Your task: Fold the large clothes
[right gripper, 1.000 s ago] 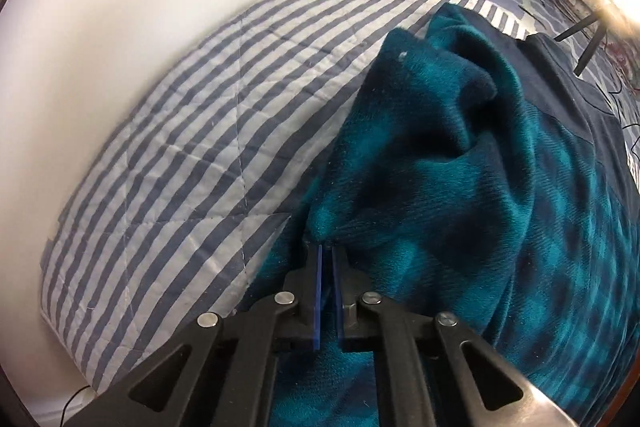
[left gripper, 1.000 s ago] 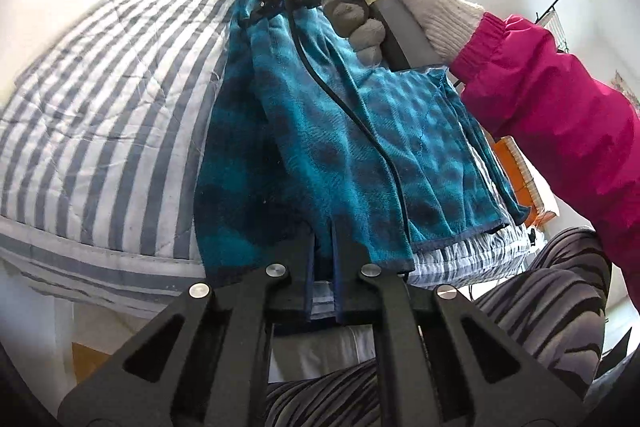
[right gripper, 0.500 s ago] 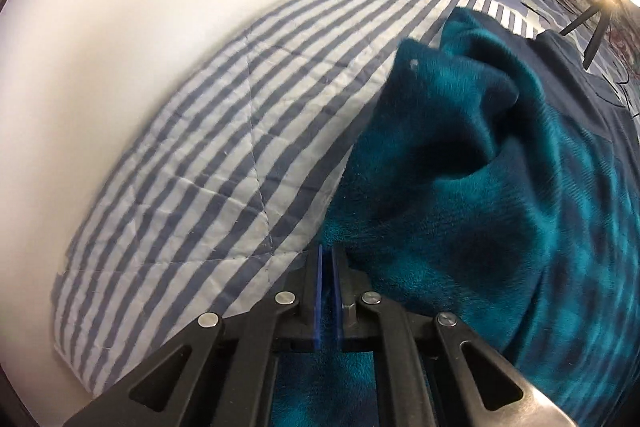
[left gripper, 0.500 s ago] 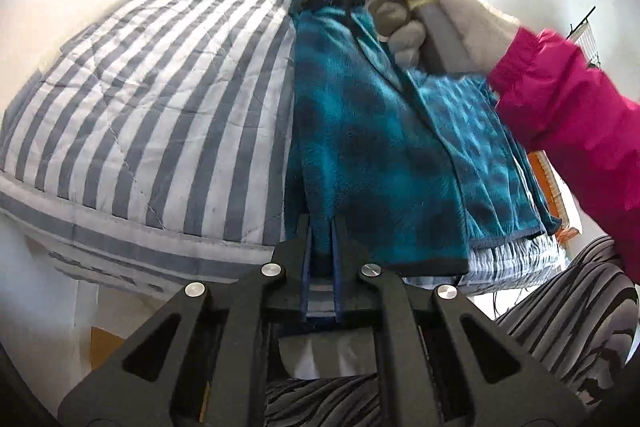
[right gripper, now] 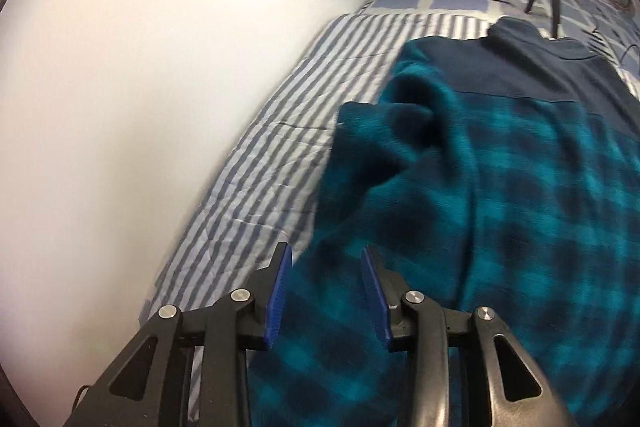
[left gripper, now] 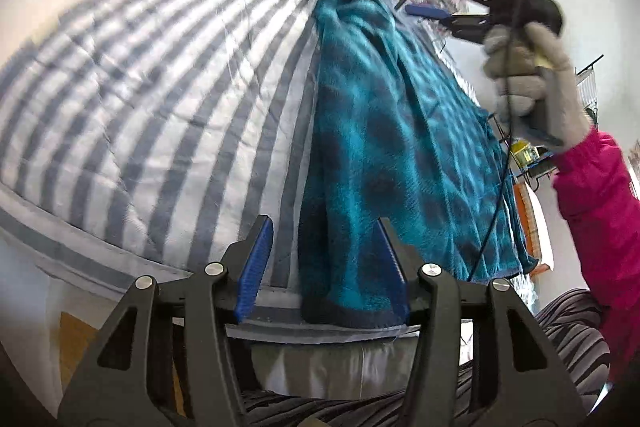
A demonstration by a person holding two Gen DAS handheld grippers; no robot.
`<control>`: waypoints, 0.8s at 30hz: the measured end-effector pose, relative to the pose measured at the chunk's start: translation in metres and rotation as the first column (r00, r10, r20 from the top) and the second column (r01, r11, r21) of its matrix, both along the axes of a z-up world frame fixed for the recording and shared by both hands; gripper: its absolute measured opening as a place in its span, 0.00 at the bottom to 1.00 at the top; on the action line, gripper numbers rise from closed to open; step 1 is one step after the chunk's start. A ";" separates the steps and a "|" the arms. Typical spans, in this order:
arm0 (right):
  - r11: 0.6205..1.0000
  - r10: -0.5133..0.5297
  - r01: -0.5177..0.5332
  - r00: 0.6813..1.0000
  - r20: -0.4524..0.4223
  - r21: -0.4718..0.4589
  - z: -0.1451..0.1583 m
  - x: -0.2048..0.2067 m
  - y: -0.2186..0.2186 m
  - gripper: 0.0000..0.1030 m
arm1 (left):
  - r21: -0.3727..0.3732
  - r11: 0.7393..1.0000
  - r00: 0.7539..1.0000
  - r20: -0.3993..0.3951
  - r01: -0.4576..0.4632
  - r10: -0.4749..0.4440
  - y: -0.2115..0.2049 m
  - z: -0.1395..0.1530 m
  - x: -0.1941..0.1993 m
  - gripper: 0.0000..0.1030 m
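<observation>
Grey-and-white striped quilt (left gripper: pixel 160 99) lies bare left of the teal plaid fleece garment (left gripper: pixel 372 131), up to the white wall (right gripper: pixel 140 87). Garment lies flat on the quilt, long axis running away from its dark hem at the bed edge. Left gripper (left gripper: pixel 324 263) jaws apart, straddling the hem. Right gripper (right gripper: pixel 326 291) jaws apart above the fleece. Only the right wrist view shows the navy yoke (right gripper: pixel 520 67); only the left wrist view shows the gloved hand (left gripper: pixel 528 67).
</observation>
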State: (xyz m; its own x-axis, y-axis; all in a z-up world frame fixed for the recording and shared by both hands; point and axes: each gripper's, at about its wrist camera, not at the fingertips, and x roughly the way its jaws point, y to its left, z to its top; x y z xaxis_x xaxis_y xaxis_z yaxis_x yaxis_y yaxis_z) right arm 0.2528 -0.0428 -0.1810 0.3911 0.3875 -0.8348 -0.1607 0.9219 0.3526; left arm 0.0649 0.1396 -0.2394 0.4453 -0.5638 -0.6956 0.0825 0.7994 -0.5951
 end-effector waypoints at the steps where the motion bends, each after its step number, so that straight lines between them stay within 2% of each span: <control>1: 1.000 0.005 -0.005 1.000 -0.004 -0.006 0.001 -0.001 0.001 0.40 | -0.005 1.000 1.000 -0.006 0.002 -0.002 -0.003 -0.001 0.001 0.51; 4: 0.999 0.023 -0.023 1.000 -0.014 -0.023 0.000 -0.001 0.008 0.48 | -0.002 1.000 1.000 0.004 0.009 -0.009 -0.010 -0.001 0.001 0.51; 5: 0.999 0.030 -0.031 0.999 -0.020 -0.029 -0.001 -0.001 0.013 0.49 | 0.001 1.000 1.000 0.001 0.028 -0.028 -0.014 -0.001 0.002 0.42; 6: 0.999 0.036 -0.037 0.999 -0.024 -0.032 -0.003 0.001 0.015 0.49 | 0.002 0.999 0.999 -0.007 0.045 -0.045 -0.019 -0.003 0.002 0.19; 7: 0.998 0.044 -0.045 0.998 -0.035 -0.036 -0.006 0.002 0.020 0.49 | 0.005 0.998 0.998 -0.017 0.060 -0.060 -0.023 -0.004 0.002 0.11; 11: 0.993 0.073 -0.080 0.994 -0.076 -0.089 -0.023 0.003 0.040 0.49 | 0.019 0.998 0.996 0.065 0.058 -0.059 -0.028 0.018 -0.011 0.07; 14: 0.986 0.091 -0.103 0.991 -0.097 -0.133 -0.030 0.003 0.054 0.50 | 0.068 0.996 0.994 0.094 0.052 -0.059 -0.035 0.027 -0.016 0.06; 15: 0.984 0.094 -0.107 0.991 -0.098 -0.142 -0.030 0.003 0.058 0.52 | 0.075 0.996 0.993 0.098 0.051 -0.058 -0.037 0.029 -0.017 0.06; 17: 0.978 0.109 -0.125 0.989 -0.102 -0.169 -0.031 0.003 0.071 0.65 | 0.073 0.996 0.992 0.114 0.049 -0.057 -0.041 0.034 -0.019 0.06; 19: 0.961 0.139 -0.164 0.983 -0.122 -0.221 -0.036 0.006 0.089 0.69 | 0.085 0.995 0.987 0.144 0.055 -0.066 -0.048 0.042 -0.021 0.06; 22: 0.910 0.159 -0.216 0.970 -0.183 -0.355 -0.054 0.008 0.113 0.66 | 0.117 0.991 0.978 0.186 0.071 -0.092 -0.059 0.055 -0.022 0.06; 24: 0.879 0.145 -0.224 0.967 -0.211 -0.421 -0.068 0.007 0.119 0.55 | 0.154 0.985 0.973 0.203 0.079 -0.110 -0.067 0.060 -0.024 0.06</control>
State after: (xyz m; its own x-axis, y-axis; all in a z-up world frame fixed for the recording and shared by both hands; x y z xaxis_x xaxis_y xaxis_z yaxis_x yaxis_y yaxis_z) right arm 0.2602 0.0762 -0.2494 0.1870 0.0184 -0.9822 -0.3177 0.9472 -0.0427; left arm 0.0412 0.0727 -0.1796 0.5400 -0.5107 -0.6690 0.2723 0.8581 -0.4353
